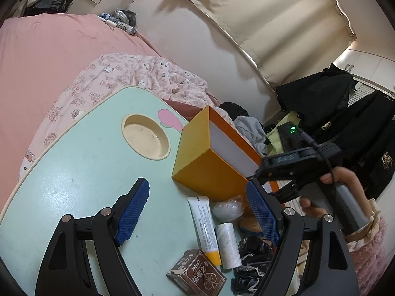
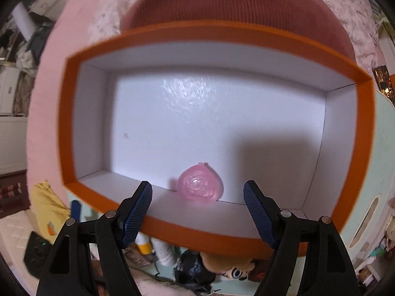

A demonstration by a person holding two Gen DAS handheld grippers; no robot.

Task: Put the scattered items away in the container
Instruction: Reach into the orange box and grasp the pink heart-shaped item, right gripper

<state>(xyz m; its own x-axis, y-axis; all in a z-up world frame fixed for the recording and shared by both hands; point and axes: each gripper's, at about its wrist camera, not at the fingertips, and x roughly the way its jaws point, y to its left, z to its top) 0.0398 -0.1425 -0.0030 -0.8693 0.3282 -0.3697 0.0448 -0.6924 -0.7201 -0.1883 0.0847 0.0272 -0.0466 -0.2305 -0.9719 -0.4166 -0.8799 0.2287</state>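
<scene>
An orange box (image 1: 197, 165) with a white inside stands on the mint-green table (image 1: 74, 172). In front of it lie a white tube (image 1: 203, 224), a white roll (image 1: 228, 244), a brown card box (image 1: 196, 275), a clear wrapped lump (image 1: 227, 208), a tan plush toy (image 1: 249, 223) and a black crumpled bag (image 1: 251, 264). My left gripper (image 1: 197, 190) hangs open above these items, holding nothing. My right gripper (image 2: 198, 186) points down into the box (image 2: 217, 37) and is open. A pink translucent round item (image 2: 200, 185) lies on the box floor by the near wall, free of the pads.
The table has a round cup recess (image 1: 145, 137) left of the box. A pink bed (image 1: 49, 56) and flowered quilt (image 1: 138, 79) lie beyond it. Black clothes (image 1: 345, 106) hang at the right. A hand (image 1: 345, 182) holds the other tool's handle beside the box.
</scene>
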